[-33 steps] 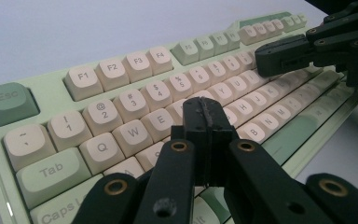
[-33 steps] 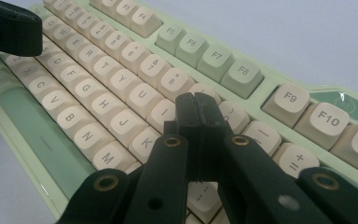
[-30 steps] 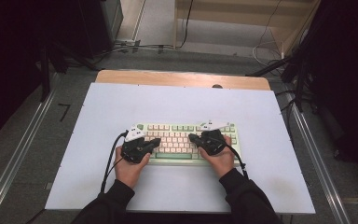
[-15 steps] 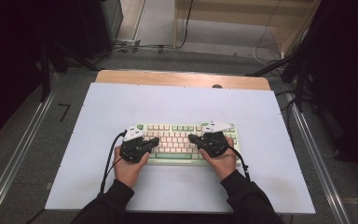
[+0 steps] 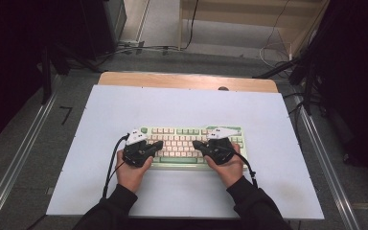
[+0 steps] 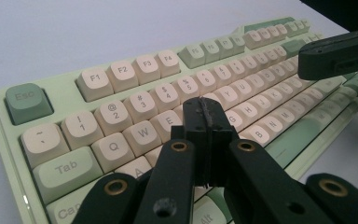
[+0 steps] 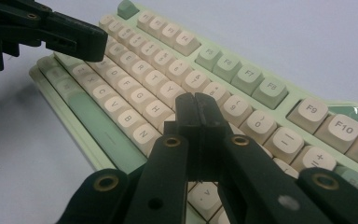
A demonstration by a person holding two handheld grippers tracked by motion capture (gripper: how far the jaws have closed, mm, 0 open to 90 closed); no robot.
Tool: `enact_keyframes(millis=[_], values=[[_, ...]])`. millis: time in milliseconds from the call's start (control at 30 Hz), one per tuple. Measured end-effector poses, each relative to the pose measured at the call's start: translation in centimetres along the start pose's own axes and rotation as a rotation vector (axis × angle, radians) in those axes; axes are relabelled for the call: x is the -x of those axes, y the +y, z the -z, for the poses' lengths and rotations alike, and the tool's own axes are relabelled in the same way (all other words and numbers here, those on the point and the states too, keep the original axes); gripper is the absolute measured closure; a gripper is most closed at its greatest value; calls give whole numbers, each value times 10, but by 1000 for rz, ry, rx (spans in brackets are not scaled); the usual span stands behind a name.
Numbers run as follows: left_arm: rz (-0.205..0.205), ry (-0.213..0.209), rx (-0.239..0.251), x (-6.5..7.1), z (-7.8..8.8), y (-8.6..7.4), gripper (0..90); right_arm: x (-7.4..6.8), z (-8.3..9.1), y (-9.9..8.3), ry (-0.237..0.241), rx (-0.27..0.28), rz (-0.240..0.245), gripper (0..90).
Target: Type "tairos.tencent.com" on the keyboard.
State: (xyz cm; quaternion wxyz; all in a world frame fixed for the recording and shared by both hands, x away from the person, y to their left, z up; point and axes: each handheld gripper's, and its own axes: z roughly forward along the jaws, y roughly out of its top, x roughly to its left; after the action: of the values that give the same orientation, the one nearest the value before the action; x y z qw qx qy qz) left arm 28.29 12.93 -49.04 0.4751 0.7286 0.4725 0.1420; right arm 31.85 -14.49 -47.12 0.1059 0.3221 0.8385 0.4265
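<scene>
Two tools rest over one keyboard, which lies on the near half of a pale, lavender-white surface, its long side running left to right and its near edge close to the person's hands. The left tool sits over the keyboard's left end, its black jaws pressed together with nothing between them; in the left gripper view their tips hang just above the letter keys near E and R, and whether they touch a key cannot be told. The right tool sits over the right half, its jaws likewise closed tight and empty; in the right gripper view the tips stand above the keys near the H and the number row. Both tools point inward toward the middle of the keyboard, well apart from each other. The keyboard has cream keys, green function and edge keys, and a pale green case.

Beyond the pale sheet, a strip of bare wood shows along the far edge of the surface. Metal rails run along both sides on a grey floor. Farther back stand wooden shelves with loose cables trailing across the floor, and dark curtains or panels close the room at left and right. Dark sleeves enter from the bottom.
</scene>
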Motion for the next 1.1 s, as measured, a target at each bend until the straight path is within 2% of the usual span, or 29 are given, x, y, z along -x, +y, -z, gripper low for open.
enact_keyframes(millis=[600,1100], values=[[2,-1,3,0,1,0,900,-11,-11,-6,27,-40,24,883],[3,-2,4,0,1,0,900,-15,-20,-11,21,-78,40,883]])
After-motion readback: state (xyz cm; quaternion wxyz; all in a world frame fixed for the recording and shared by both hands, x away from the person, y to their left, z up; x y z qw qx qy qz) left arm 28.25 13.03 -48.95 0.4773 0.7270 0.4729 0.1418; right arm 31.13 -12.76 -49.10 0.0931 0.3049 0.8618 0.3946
